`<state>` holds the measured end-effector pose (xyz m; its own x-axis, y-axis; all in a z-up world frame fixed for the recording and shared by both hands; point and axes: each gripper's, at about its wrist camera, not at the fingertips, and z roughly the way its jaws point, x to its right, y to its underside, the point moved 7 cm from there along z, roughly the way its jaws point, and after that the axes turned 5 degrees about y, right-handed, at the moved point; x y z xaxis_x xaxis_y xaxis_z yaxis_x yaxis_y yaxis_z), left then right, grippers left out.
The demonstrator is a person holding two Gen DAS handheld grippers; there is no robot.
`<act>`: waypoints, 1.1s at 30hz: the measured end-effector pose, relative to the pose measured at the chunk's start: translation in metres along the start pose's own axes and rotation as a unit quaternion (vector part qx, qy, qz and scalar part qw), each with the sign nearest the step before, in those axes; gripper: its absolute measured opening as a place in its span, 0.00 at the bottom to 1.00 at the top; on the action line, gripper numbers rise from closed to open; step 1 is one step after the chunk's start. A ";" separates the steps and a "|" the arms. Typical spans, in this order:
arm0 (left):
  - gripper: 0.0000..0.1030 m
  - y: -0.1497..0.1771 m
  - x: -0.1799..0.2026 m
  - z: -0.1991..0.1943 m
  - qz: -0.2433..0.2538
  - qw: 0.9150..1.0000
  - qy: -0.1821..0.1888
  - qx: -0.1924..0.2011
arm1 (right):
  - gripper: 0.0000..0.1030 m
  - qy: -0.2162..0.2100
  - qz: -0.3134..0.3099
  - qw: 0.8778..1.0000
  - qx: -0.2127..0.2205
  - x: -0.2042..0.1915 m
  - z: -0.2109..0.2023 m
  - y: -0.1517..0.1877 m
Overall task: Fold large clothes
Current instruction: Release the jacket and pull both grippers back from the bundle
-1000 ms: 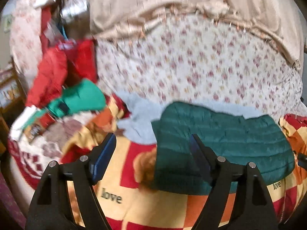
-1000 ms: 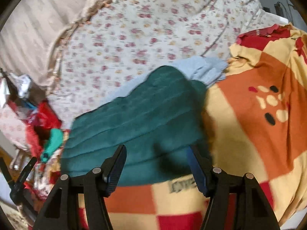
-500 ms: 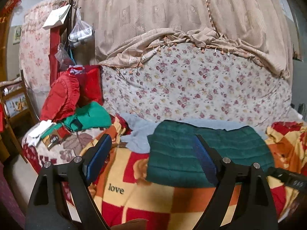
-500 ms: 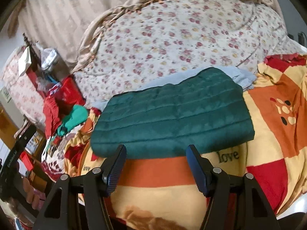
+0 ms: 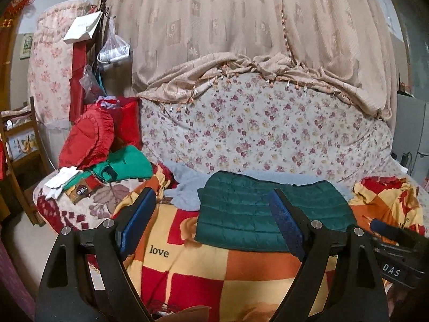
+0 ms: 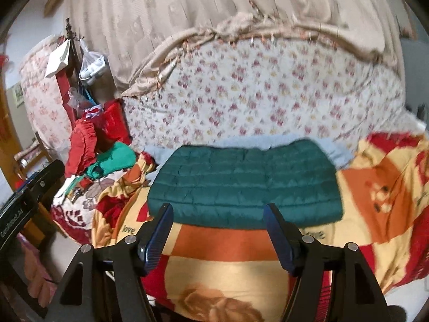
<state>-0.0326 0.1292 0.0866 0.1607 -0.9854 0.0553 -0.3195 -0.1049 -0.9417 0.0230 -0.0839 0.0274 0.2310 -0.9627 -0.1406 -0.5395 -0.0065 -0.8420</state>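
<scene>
Ahead of both grippers, on a bed covered by a checked red, orange and yellow fleece blanket (image 5: 228, 265) printed with the word "love", lies a dark green quilted puffer jacket (image 5: 270, 214), folded into a flat, wide rectangle. Its long axis runs left to right across the bed, crosswise to the direction both tools point. The left gripper (image 5: 211, 222) has its blue-padded fingers spread wide apart and holds nothing; the jacket sits beyond it and a little to its right, with the right finger overlapping the jacket's near edge in the left wrist view. The right gripper (image 6: 217, 230) is likewise spread wide and empty, and the jacket lies almost squarely centred beyond its fingers, so this one looks the better placed for any further tuck. Neither tool touches the fabric. A pale blue fleecy garment (image 5: 185, 187) lies underneath, showing along the jacket's far and left edges; how far it extends is hidden. To the left is a heap of red and bright green clothes (image 5: 107, 155). The right wrist view is blurred, so the jacket's seams, sleeves and zip cannot be made out.
</scene>
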 end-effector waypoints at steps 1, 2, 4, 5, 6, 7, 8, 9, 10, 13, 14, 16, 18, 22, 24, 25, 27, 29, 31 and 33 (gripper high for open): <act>0.84 0.001 0.001 -0.003 0.000 1.000 0.000 0.001 | 0.67 0.008 -0.007 1.000 0.007 -0.001 -0.005 -0.001; 0.84 0.003 0.003 -0.007 0.001 1.000 0.003 0.002 | 0.67 0.016 -0.013 1.000 0.012 -0.002 -0.008 -0.001; 0.84 0.005 0.005 -0.011 0.001 1.000 0.008 0.002 | 0.68 0.028 -0.020 0.999 0.018 -0.002 -0.012 -0.001; 0.84 0.007 0.007 -0.014 0.003 1.000 0.009 0.001 | 0.68 0.034 -0.024 0.999 0.021 -0.002 -0.013 -0.001; 0.84 0.009 0.009 -0.015 0.005 1.000 0.009 0.002 | 0.68 0.043 -0.030 0.998 0.022 -0.002 -0.013 0.000; 0.84 0.011 0.011 -0.016 0.009 1.000 0.008 0.001 | 0.68 0.048 -0.034 0.998 0.021 -0.001 -0.013 0.002; 0.84 0.014 0.014 -0.017 0.016 1.000 0.007 -0.001 | 0.68 0.052 -0.037 0.998 0.018 0.000 -0.012 0.004; 0.84 0.017 0.019 -0.017 0.025 1.000 0.010 -0.006 | 0.68 0.054 -0.038 0.998 0.015 0.000 -0.011 0.006; 0.84 0.020 0.022 -0.016 0.031 0.999 0.012 -0.010 | 0.68 0.055 -0.037 0.998 0.011 0.002 -0.009 0.007; 0.84 0.030 0.030 -0.014 0.037 0.999 0.022 -0.025 | 0.68 0.063 -0.033 0.997 0.001 0.007 -0.005 0.013; 0.84 0.032 0.031 -0.012 0.037 0.999 0.025 -0.029 | 0.68 0.067 -0.032 0.997 -0.003 0.008 -0.003 0.014; 0.84 0.039 0.036 -0.008 0.036 0.998 0.034 -0.042 | 0.68 0.073 -0.027 0.997 -0.014 0.014 0.002 0.019; 0.84 0.045 0.041 -0.003 0.037 0.997 0.041 -0.055 | 0.68 0.078 -0.020 0.996 -0.027 0.018 0.008 0.025; 0.84 0.056 0.046 0.006 0.038 0.995 0.046 -0.079 | 0.68 0.082 -0.009 0.995 -0.055 0.023 0.020 0.035; 0.84 0.059 0.047 0.011 0.039 0.995 0.043 -0.087 | 0.68 0.083 -0.008 0.994 -0.068 0.024 0.026 0.040; 0.84 0.061 0.047 0.012 0.039 0.994 0.042 -0.089 | 0.68 0.084 -0.009 0.994 -0.073 0.024 0.028 0.042; 0.84 0.064 0.047 0.016 0.039 0.994 0.040 -0.095 | 0.68 0.085 -0.013 0.993 -0.080 0.022 0.031 0.046; 0.84 0.068 0.047 0.019 0.037 0.993 0.038 -0.102 | 0.68 0.084 -0.016 0.992 -0.088 0.020 0.035 0.050; 0.84 0.070 0.046 0.022 0.035 0.993 0.036 -0.108 | 0.68 0.083 -0.017 0.992 -0.093 0.020 0.037 0.052; 0.84 0.074 0.045 0.027 0.034 0.992 0.034 -0.118 | 0.68 0.085 -0.019 0.991 -0.097 0.020 0.039 0.053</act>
<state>-0.0243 0.0806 0.0101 0.0705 -0.9972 0.0248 -0.5381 -0.0590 -0.8408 0.0304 -0.0929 -0.0408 0.1228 -0.9924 -0.0072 -0.6827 -0.0791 -0.7264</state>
